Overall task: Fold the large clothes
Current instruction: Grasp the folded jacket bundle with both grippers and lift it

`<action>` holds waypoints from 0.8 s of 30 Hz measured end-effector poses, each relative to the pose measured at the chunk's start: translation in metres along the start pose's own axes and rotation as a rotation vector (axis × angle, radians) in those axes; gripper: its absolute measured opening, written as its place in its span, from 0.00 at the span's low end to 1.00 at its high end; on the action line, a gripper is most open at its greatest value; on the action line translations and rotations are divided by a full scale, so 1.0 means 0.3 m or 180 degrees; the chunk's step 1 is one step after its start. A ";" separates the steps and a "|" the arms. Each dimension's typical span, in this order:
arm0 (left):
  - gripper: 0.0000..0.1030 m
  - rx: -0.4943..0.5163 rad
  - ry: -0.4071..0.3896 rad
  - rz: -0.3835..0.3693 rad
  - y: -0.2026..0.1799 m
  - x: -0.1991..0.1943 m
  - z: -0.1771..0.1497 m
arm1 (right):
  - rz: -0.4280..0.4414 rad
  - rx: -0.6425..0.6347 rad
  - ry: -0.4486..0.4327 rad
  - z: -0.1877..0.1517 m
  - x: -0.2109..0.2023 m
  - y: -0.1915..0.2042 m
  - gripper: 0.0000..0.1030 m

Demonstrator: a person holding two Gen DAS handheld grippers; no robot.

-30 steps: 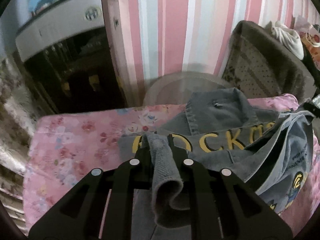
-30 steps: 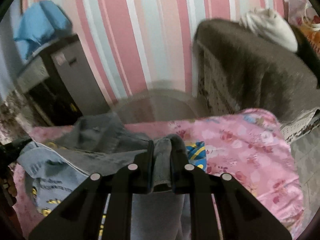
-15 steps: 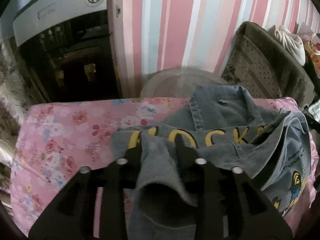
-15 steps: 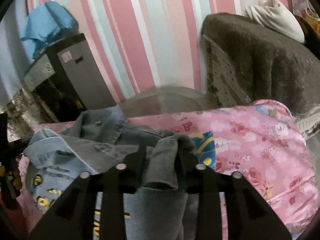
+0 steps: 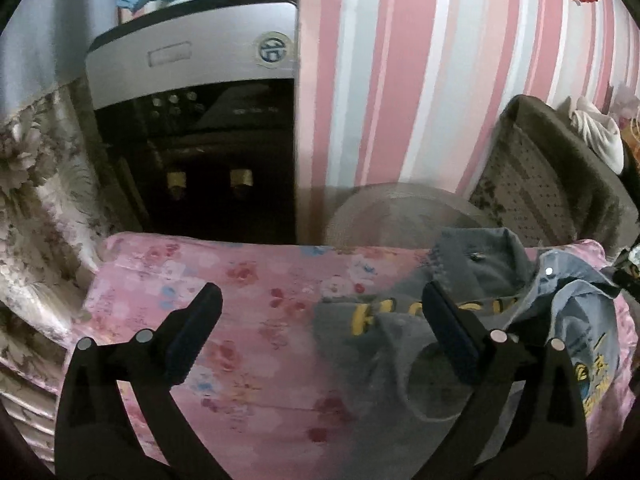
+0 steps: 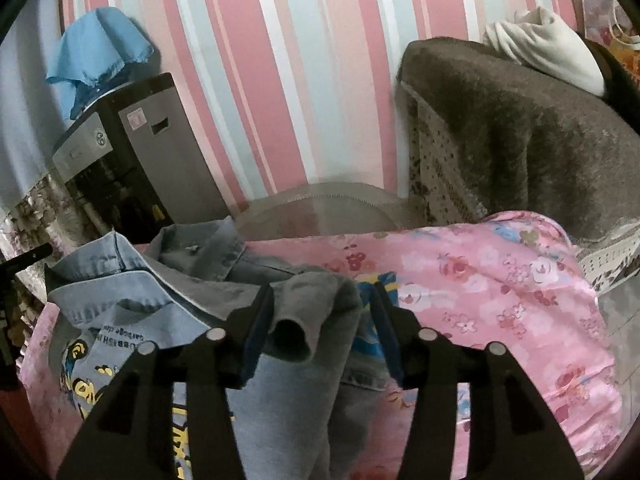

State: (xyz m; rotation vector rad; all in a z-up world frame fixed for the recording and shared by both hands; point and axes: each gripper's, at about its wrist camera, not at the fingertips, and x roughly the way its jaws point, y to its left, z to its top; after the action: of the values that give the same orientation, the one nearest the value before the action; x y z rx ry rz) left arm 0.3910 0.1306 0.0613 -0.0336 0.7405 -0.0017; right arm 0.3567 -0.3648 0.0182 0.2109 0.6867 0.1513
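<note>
A blue-grey denim jacket point(image 5: 480, 276) with yellow lettering lies crumpled on a pink floral cover point(image 5: 240, 300). My left gripper point(image 5: 320, 296) hovers over the cover at the jacket's left edge. Its jaws are still opening, very wide, and hold nothing. A loose sleeve point(image 5: 400, 344) lies under its right finger. In the right wrist view the jacket point(image 6: 180, 292) fills the lower left of the cover point(image 6: 500, 280). My right gripper point(image 6: 322, 292) is opening, with a grey sleeve cuff point(image 6: 316, 308) slack between its fingers and not pinched.
A water dispenser point(image 5: 192, 120) stands behind the cover at the left, with a blue cloth point(image 6: 96, 44) on top. A brown plush seat point(image 6: 520, 120) with a white cloth point(image 6: 540, 44) is at the right. A round grey mesh thing point(image 5: 400, 212) leans against the striped wall.
Both grippers were shut on denim sleeves and have opened, letting the cloth go. The left one has drawn away to the left and the sleeve has dropped onto the cover.
</note>
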 end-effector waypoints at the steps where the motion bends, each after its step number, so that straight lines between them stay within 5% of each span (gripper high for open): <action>1: 0.96 0.0002 -0.0007 0.0014 0.009 -0.004 -0.002 | 0.0004 0.0054 -0.0039 0.003 -0.011 -0.010 0.54; 7: 0.96 0.0026 0.0062 0.0033 0.019 0.016 -0.010 | -0.0066 0.0166 -0.0150 0.012 -0.039 -0.038 0.55; 13: 0.97 0.0297 0.0230 0.0165 0.017 0.059 -0.033 | -0.0209 -0.0016 0.0169 -0.002 -0.011 -0.053 0.59; 17: 0.97 0.0232 0.0360 -0.0010 0.027 0.087 -0.046 | -0.0178 -0.0042 0.0276 -0.015 0.031 -0.049 0.59; 24: 0.96 0.0515 0.0500 -0.0147 -0.148 0.177 -0.110 | -0.0119 -0.0248 0.0389 -0.056 0.134 0.027 0.58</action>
State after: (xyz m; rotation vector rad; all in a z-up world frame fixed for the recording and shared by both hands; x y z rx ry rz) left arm 0.4082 0.0845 0.0026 0.1047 0.8943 -0.1093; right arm 0.3760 -0.3463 -0.0171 0.1146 0.8043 0.1558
